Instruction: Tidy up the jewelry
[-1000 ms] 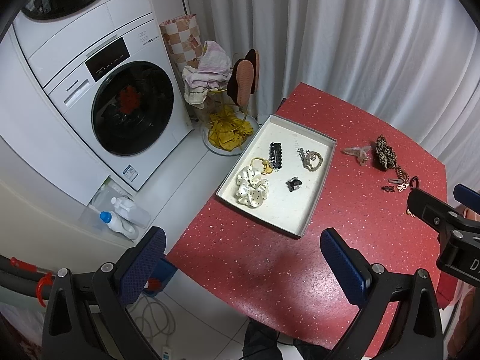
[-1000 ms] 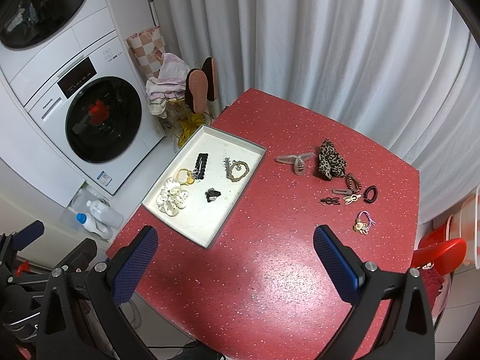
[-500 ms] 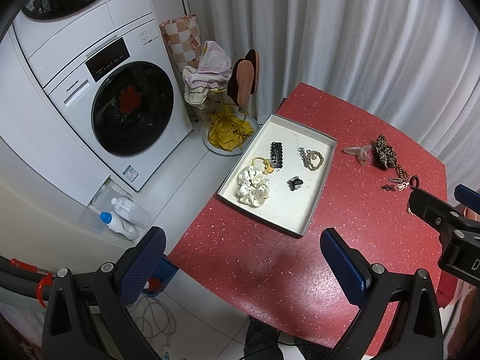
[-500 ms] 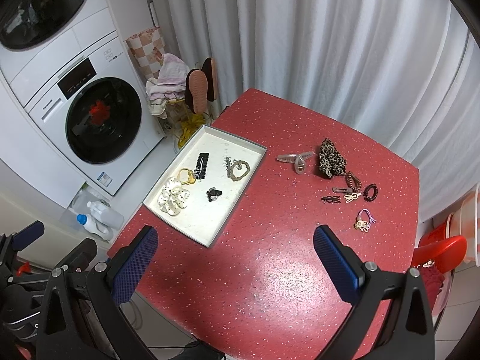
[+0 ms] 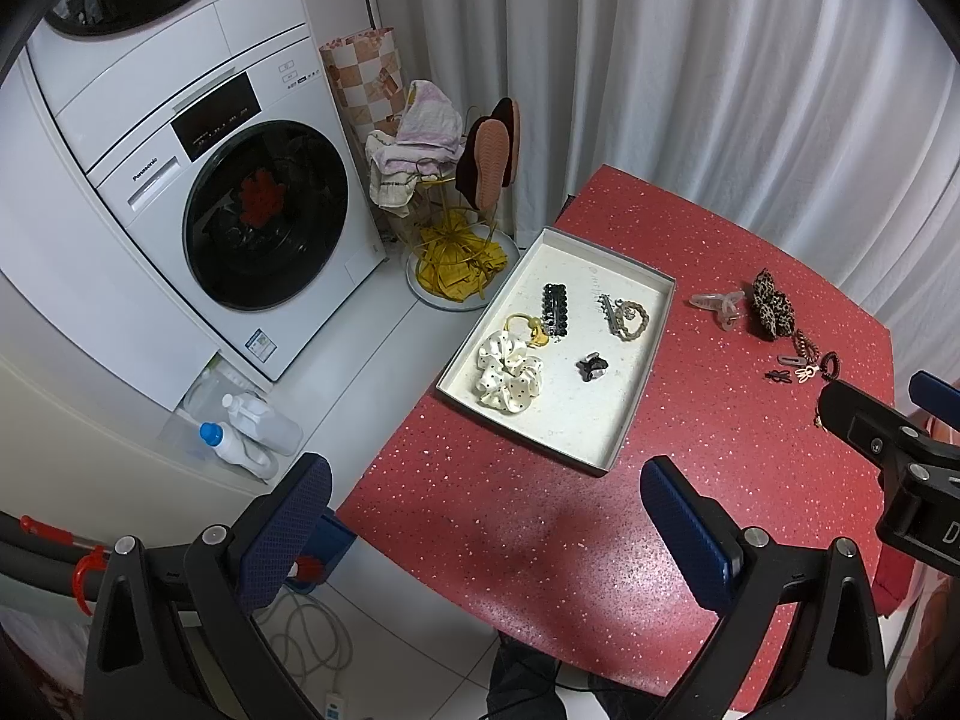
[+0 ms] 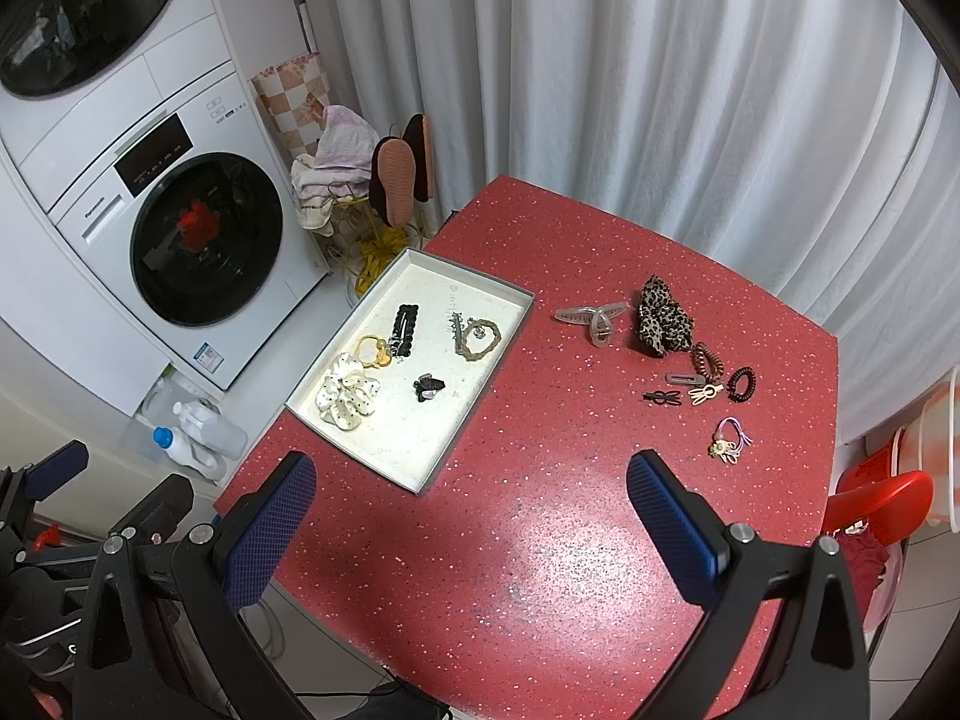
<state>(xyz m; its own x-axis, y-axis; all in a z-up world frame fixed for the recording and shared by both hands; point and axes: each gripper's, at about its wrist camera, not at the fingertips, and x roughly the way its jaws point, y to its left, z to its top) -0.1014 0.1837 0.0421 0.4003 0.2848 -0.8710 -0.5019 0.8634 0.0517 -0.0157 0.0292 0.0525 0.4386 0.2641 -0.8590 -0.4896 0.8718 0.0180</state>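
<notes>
Two tools hang high above the red desk (image 6: 540,540), both spread wide and holding nothing. Ahead and to the left of the left tool (image 5: 486,516) lies the washing machine (image 5: 240,210), irrelevant to the work. Directly ahead of that tool, the shallow tray (image 5: 606,462) holds five pieces already: a white dotted scrunchie (image 5: 510,377), a yellow hair tie (image 5: 528,327), a black clip (image 5: 555,307), a braided tie (image 5: 627,318) and a small black claw (image 5: 592,367).

Ahead of the right tool (image 6: 471,507) and toward its right finger, loose pieces remain on the bare desk, well apart from the tray: a clear claw clip (image 6: 591,318), a leopard scrunchie (image 6: 663,324), two coil ties (image 6: 741,383), several small clips (image 6: 684,389) clustered beside them, and a pink tie (image 6: 729,438) nearest the tool.

Judgement: sorting is roughly half done; the step in hand is the next pick. Recommend the right tool descends on one isolated piece, such as the pink tie, straddling it so the clustered neighbours are not dragged. Narrow the opening before contact, grip the bulkier charm end, lift clear, then release low over a bare part of the tray.
</notes>
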